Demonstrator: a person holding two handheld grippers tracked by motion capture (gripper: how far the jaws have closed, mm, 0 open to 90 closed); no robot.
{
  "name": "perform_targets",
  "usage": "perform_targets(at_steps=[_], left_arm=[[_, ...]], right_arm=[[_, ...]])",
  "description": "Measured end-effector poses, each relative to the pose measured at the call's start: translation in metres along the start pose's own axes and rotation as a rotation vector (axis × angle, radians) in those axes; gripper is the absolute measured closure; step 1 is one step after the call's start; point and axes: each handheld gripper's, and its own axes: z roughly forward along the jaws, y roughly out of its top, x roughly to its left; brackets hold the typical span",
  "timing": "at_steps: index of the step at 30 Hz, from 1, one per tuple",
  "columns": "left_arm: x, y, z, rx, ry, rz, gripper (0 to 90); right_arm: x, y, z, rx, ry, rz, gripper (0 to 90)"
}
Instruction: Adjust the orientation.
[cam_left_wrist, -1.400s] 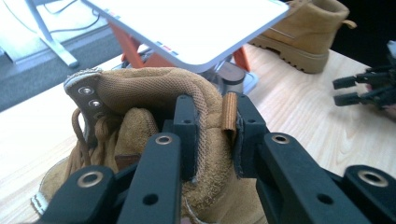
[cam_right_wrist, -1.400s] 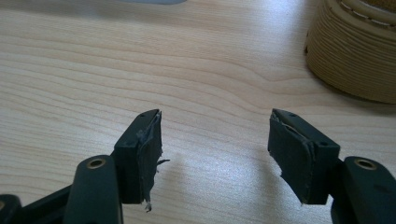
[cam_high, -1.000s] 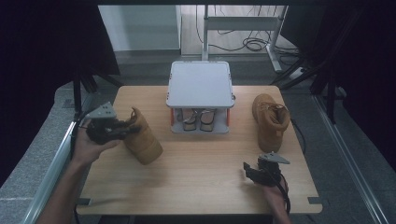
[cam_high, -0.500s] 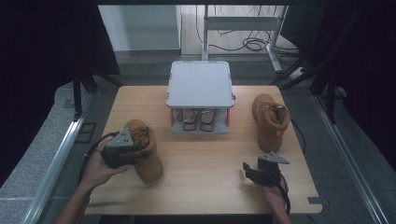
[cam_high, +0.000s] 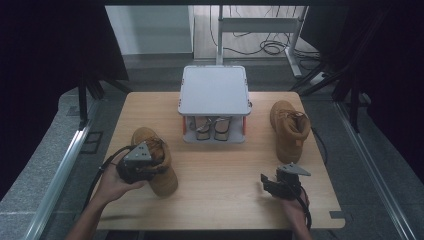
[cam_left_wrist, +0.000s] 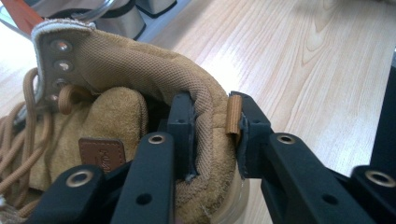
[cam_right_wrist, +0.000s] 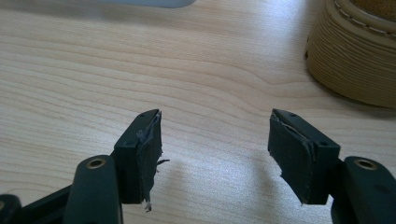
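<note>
A tan lace-up boot (cam_high: 161, 181) stands on the wooden table (cam_high: 225, 205) at the left, toe toward me. My left gripper (cam_high: 156, 166) has its jaws over the boot's padded heel collar (cam_left_wrist: 205, 116). One pad is inside the collar and the other rests on the pull loop (cam_left_wrist: 232, 114). Both pads still touch, and the jaws have just been opening a little. The second tan boot (cam_high: 289, 127) stands at the right. My right gripper (cam_high: 265, 183) hovers low near the front right edge, open with bare wood between its pads (cam_right_wrist: 215, 140); that boot's sole (cam_right_wrist: 355, 60) is just beyond it.
A grey lidded rack (cam_high: 215, 90) stands at the back centre with a pair of shoes (cam_high: 212, 127) under it. Bare wood lies between the two boots. Dark curtains flank the table, and metal rails run along both sides.
My left hand came down and toward me with the boot, which now stands on the table. The right gripper has kept still.
</note>
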Motion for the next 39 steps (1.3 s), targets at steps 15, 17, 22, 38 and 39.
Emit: perform_targets(at_steps=[15, 17, 22, 38, 39], left_arm=[[-0.010, 0.006, -0.021, -0.152, 0.080, -0.106, 48.6], [-0.014, 0.009, -0.022, -0.166, 0.070, -0.107, 48.1], [-0.026, 0.017, -0.019, -0.173, 0.079, -0.097, 45.0], [-0.040, 0.042, 0.005, -0.206, 0.060, -0.134, 37.7], [-0.039, 0.042, 0.005, -0.209, 0.057, -0.137, 37.6]], right_arm=[[0.001, 0.000, 0.001, 0.004, 0.003, 0.003, 35.0], [0.002, 0.000, 0.001, 0.003, 0.005, 0.003, 35.3], [0.005, 0.000, 0.001, -0.004, 0.030, -0.005, 43.9], [0.034, 0.010, 0.004, -0.032, 0.247, -0.129, 84.7], [0.040, 0.012, 0.006, -0.035, 0.267, -0.146, 85.2]])
